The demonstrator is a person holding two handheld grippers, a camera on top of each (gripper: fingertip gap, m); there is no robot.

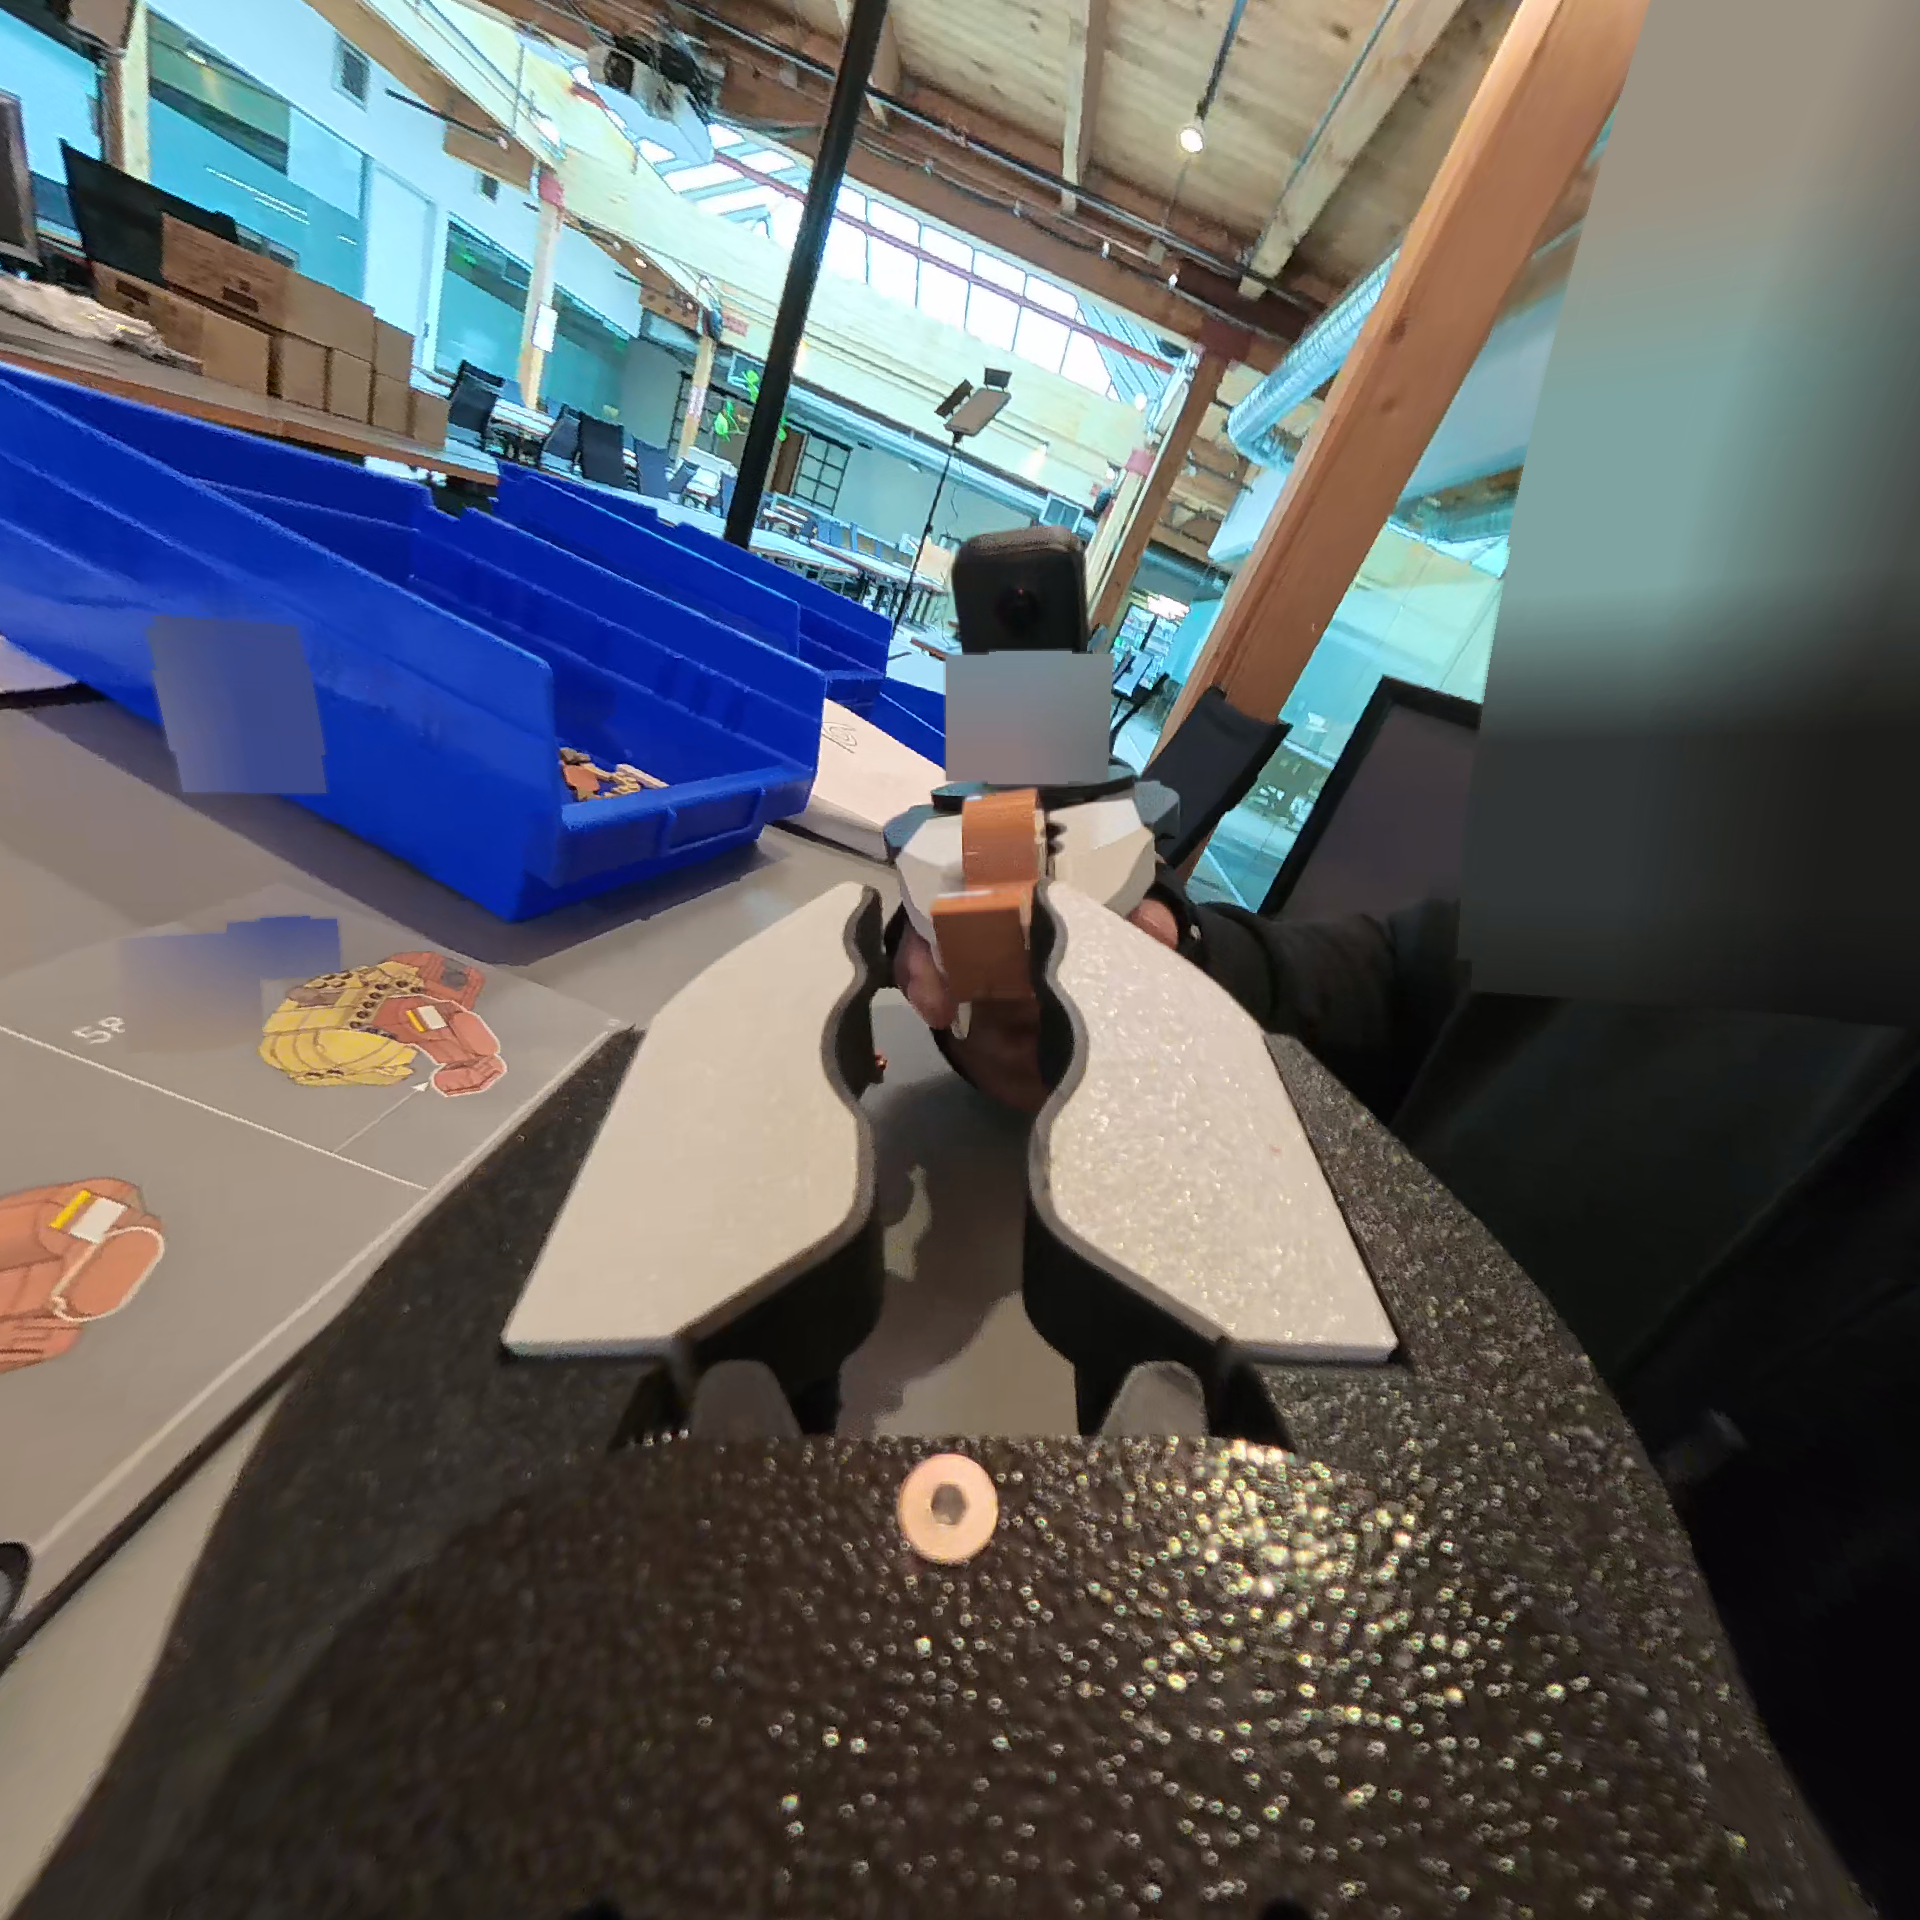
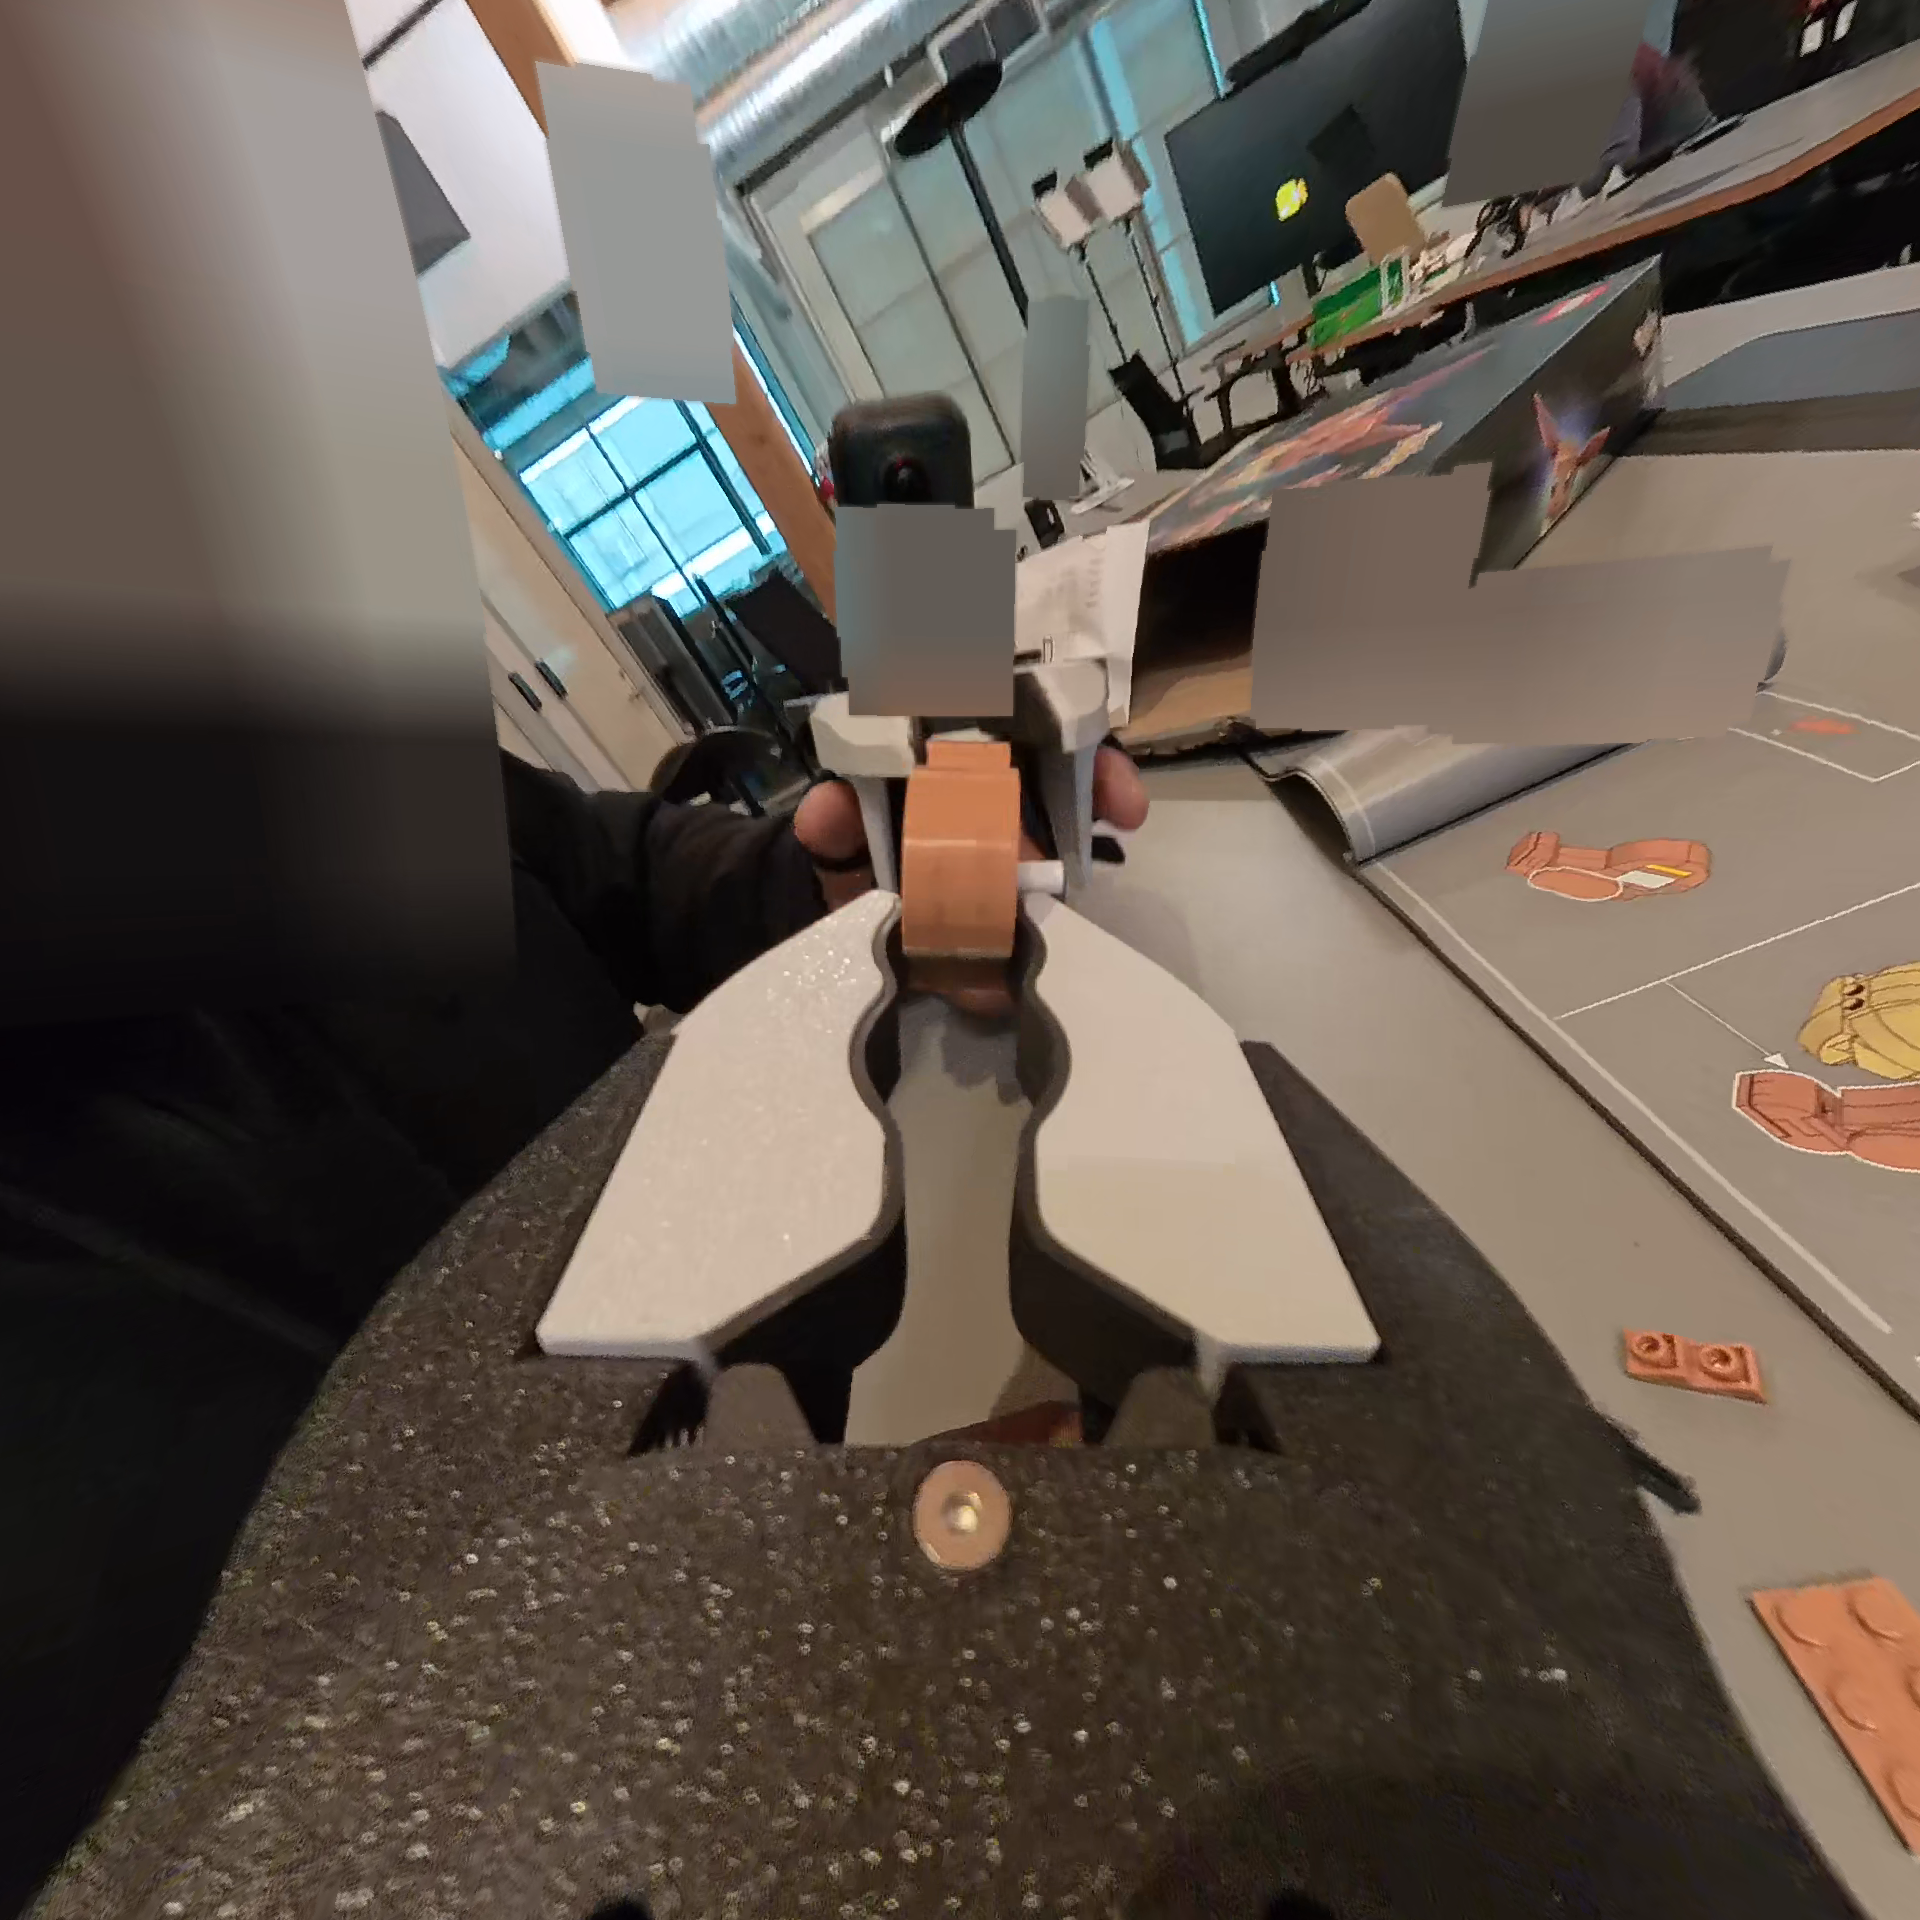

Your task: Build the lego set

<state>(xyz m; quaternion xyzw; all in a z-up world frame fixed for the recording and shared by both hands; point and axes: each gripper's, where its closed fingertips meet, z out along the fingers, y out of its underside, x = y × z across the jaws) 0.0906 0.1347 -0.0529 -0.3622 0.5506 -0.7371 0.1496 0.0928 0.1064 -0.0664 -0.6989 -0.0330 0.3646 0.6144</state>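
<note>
Over the grey table (image 2: pixel 1299 987), our right gripper (image 2: pixel 961 940) clamps the brown brick piece (image 2: pixel 958 883); our left gripper (image 1: pixel 961 935) stands narrowly parted around it, so any twist could pop it loose.

I see an orange-brown brick assembly (image 2: pixel 957 873), curved, with a white pin at its side, held aloft between both grippers, above the tabletop (image 2: pixel 1299 997).

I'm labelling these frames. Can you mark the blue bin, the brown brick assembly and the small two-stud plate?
blue bin (image 1: pixel 665 831): left wrist view, front wall.
brown brick assembly (image 2: pixel 956 883): right wrist view, curved face.
two-stud plate (image 2: pixel 1694 1366): right wrist view, top.
</note>
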